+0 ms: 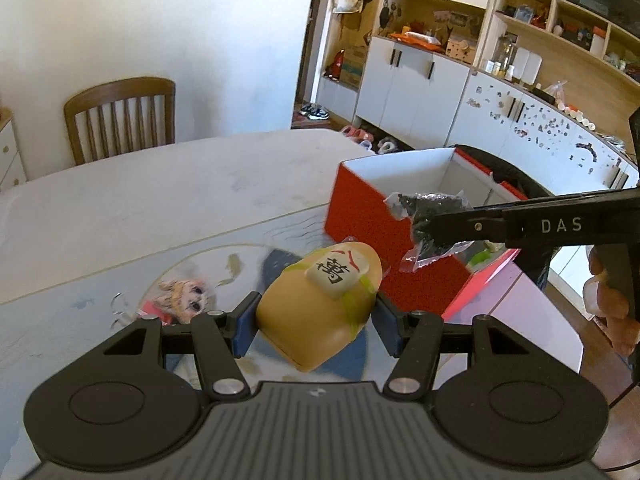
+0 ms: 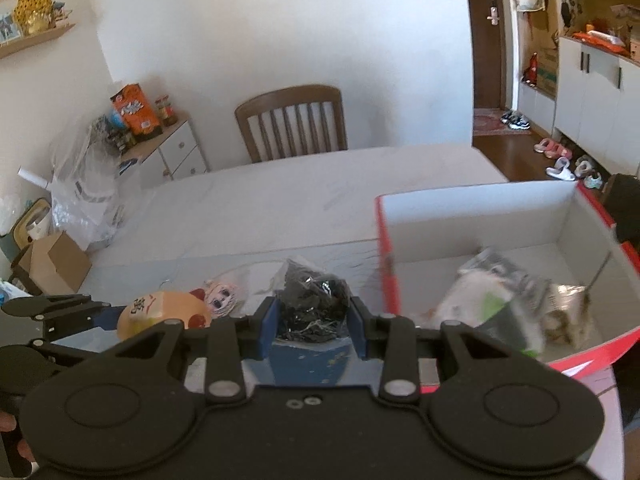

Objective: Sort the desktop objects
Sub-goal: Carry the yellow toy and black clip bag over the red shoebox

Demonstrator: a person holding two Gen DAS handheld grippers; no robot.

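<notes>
Toy (image 1: 320, 304), tan, rounded, likely light and slick, clamped mid-body in left claw (image 1: 314, 320); keep that hold. Right claw (image 2: 312, 320) pinches crinkly black packet (image 2: 312, 304), soft, light; box (image 2: 472, 216) near.

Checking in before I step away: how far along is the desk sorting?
Done: a few packets already lie in the red box. In hand: the left gripper grips the tan toy, and the right gripper grips a bag of black bits; neither is over the box yet. Left: a cartoon figure remains on the table.
</notes>
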